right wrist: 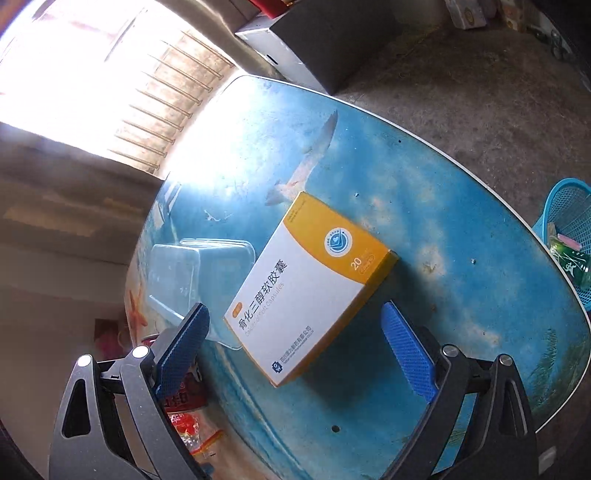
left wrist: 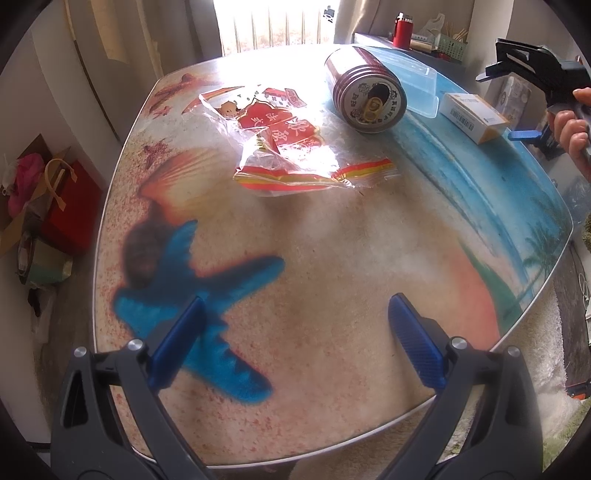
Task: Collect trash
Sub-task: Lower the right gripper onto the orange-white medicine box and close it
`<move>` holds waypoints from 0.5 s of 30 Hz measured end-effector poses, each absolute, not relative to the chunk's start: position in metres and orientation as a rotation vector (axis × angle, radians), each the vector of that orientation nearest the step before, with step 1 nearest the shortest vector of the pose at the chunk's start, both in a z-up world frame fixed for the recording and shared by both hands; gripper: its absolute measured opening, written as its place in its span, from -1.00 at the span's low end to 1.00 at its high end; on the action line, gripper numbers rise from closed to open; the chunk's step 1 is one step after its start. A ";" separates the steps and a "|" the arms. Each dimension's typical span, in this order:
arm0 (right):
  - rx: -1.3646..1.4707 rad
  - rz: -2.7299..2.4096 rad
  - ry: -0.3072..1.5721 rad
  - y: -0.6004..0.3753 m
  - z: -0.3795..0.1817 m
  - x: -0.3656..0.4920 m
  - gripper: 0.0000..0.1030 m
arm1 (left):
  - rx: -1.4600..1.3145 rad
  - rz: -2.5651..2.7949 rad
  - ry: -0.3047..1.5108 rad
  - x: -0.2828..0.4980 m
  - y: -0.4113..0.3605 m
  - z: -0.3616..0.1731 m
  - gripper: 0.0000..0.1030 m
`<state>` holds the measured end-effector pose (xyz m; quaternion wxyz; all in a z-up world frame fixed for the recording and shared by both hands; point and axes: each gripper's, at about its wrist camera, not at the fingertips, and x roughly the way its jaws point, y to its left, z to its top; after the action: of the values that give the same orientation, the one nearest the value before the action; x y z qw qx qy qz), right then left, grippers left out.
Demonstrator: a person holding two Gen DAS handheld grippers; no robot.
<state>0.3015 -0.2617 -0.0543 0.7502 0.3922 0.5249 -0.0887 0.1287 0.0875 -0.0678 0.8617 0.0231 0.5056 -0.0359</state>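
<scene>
A crumpled clear wrapper with red and gold print lies mid-table. Behind it a red drink can lies on its side, mouth toward me. A clear plastic container sits beside the can. A white and yellow medicine box rests near the table's right edge. My left gripper hovers open over the table's near part, nothing between its fingers. My right gripper is open just short of the medicine box. In the left wrist view it shows at top right, held by a hand.
The table has a beach picture on top. A blue mesh basket with some trash in it stands on the floor past the table's far edge. Red bags and boxes crowd the floor at left. A shelf with a red flask stands behind.
</scene>
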 end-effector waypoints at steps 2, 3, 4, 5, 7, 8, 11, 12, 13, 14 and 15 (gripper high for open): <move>0.822 -0.209 1.162 -0.255 -0.059 0.313 0.78 | 0.049 -0.076 1.061 0.129 0.087 -0.068 0.86; 0.797 -0.219 1.161 -0.252 -0.059 0.317 0.78 | 0.050 -0.076 1.063 0.129 0.087 -0.068 0.86; 0.771 -0.227 1.158 -0.250 -0.058 0.322 0.78 | 0.050 -0.077 1.064 0.129 0.087 -0.068 0.86; 0.746 -0.233 1.154 -0.248 -0.059 0.326 0.78 | 0.051 -0.078 1.065 0.129 0.087 -0.068 0.86; 0.707 -0.259 1.151 -0.248 -0.059 0.333 0.78 | 0.050 -0.077 1.065 0.129 0.087 -0.068 0.86; 0.695 -0.272 1.151 -0.251 -0.060 0.334 0.78 | 0.050 -0.078 1.065 0.129 0.087 -0.068 0.86; 0.629 -0.278 1.150 -0.251 -0.061 0.339 0.77 | 0.050 -0.077 1.062 0.129 0.088 -0.068 0.86; 0.602 -0.273 1.152 -0.250 -0.061 0.340 0.72 | 0.051 -0.077 1.060 0.129 0.087 -0.068 0.86; 0.580 -0.263 1.149 -0.250 -0.060 0.340 0.69 | 0.050 -0.078 1.059 0.129 0.088 -0.068 0.86; 0.566 -0.248 1.145 -0.250 -0.060 0.338 0.65 | 0.053 -0.081 1.061 0.128 0.088 -0.068 0.86; 0.555 -0.233 1.141 -0.251 -0.060 0.335 0.63 | 0.055 -0.085 1.068 0.129 0.088 -0.067 0.86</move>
<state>0.3347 -0.2506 -0.0598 0.7990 0.2585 0.5319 -0.1087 0.1286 0.0880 -0.0674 0.8596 0.0261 0.5087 -0.0405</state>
